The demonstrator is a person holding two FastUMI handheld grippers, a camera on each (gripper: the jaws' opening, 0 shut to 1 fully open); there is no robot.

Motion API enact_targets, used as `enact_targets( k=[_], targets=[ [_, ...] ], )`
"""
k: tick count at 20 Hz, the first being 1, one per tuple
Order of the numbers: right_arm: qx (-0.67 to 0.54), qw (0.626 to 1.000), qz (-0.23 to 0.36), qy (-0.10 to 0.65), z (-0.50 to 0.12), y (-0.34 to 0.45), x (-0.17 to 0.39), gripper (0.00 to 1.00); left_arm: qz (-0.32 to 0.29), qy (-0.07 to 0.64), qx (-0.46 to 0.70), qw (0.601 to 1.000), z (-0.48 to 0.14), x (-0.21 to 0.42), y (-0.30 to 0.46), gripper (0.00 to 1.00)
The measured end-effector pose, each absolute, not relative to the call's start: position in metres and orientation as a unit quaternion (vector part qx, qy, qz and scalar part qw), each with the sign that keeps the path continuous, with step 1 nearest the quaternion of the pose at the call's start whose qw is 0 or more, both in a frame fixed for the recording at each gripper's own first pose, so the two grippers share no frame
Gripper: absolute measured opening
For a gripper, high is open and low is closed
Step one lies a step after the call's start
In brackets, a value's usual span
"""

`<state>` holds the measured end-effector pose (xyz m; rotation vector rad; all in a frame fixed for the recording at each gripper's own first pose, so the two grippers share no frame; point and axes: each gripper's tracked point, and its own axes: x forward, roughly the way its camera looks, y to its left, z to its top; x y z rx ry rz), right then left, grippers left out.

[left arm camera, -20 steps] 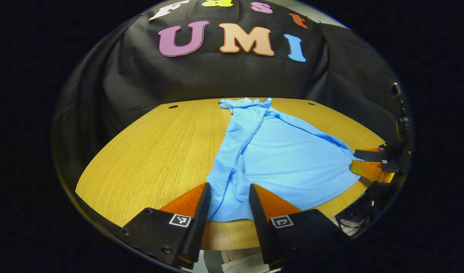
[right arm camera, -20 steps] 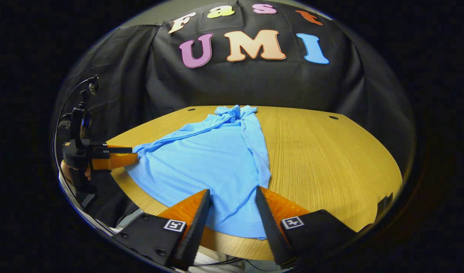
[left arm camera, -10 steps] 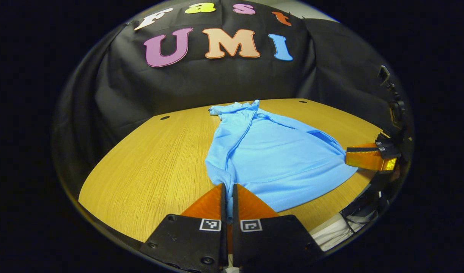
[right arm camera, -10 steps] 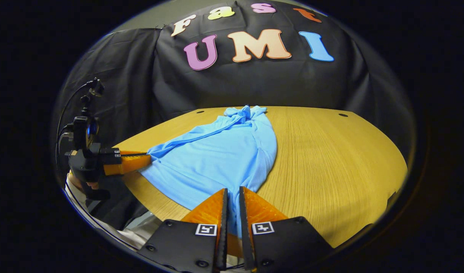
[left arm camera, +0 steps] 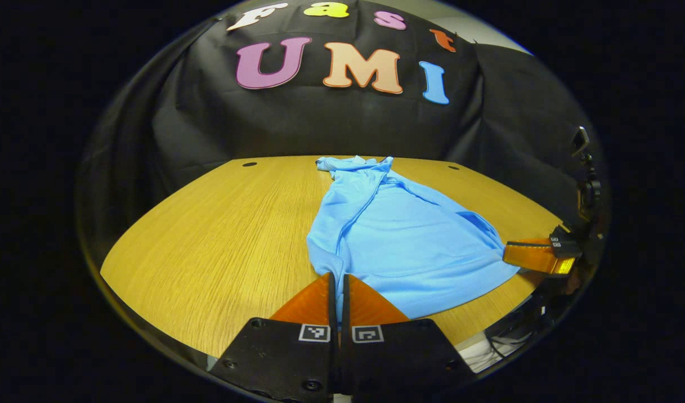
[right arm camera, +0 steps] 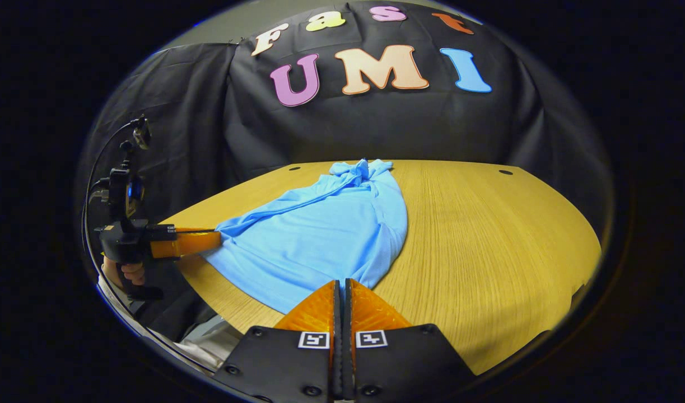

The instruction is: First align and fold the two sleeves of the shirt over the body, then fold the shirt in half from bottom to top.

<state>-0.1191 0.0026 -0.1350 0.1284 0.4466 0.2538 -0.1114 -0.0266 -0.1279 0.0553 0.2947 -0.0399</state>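
Light blue knit shirt lies lengthwise on round wooden table, sleeves folded in. Left gripper and right gripper each pinch a hem corner; lift both evenly, carry hem to collar, keep edges aligned

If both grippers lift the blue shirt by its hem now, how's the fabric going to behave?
Probably floppy: the shirt lies creased and bunched near the collar, so it should sag between the left gripper and right gripper. Likely light, since the thin cloth lies flat on the table. It may slide easily on that smooth wood.
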Motion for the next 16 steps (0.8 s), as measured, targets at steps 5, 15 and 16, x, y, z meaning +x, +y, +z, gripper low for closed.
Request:
enact_targets(
  k=[5,15,16],
  targets=[
    [0.059,0.972,0.123,0.191,-0.106,0.002,-0.096,0.02,-0.034,0.146,-0.022,0.988,-0.114,-0.101,-0.029,0.00],
    [0.019,0.979,0.122,0.163,-0.049,-0.007,-0.006,0.02,-0.032,0.086,-0.009,0.996,-0.030,-0.038,-0.024,0.00],
    [0.024,0.979,0.121,0.164,-0.044,-0.007,0.004,0.02,-0.029,0.081,-0.014,0.996,-0.023,-0.029,-0.022,0.00]
  ],
)
